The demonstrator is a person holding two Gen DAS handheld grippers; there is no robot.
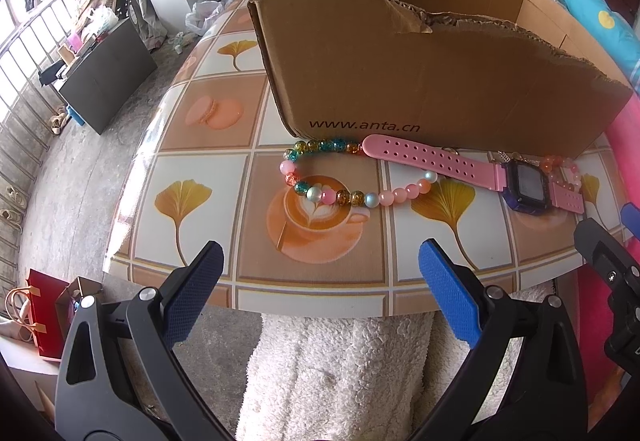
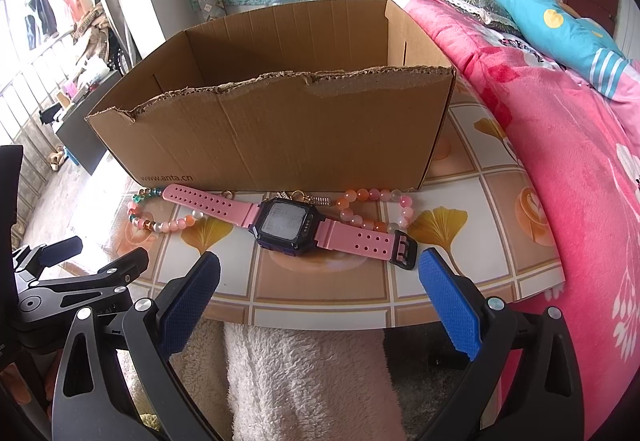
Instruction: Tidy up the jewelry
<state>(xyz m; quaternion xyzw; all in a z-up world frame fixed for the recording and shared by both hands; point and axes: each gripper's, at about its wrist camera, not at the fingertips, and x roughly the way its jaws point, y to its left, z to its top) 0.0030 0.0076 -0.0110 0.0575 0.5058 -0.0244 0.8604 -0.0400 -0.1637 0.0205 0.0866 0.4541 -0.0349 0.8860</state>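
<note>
A pink-strapped watch (image 2: 288,225) with a dark square face lies flat on the table (image 2: 320,293) just in front of an open cardboard box (image 2: 280,137). A multicoloured bead necklace (image 1: 316,193) curls to its left and a pink-orange bead bracelet (image 2: 372,201) sits behind its right strap. A small metal charm (image 2: 316,199) lies against the box. My left gripper (image 1: 320,289) is open at the near table edge, facing the necklace (image 2: 160,223). My right gripper (image 2: 320,293) is open, nothing between its pads, just short of the watch (image 1: 524,185).
A pink blanket (image 2: 580,181) and a blue pillow (image 2: 560,25) crowd the table's right side. White fleece (image 2: 304,381) lies under the near edge. A dark cabinet (image 1: 104,81) and a red bag (image 1: 44,317) stand on the floor to the left.
</note>
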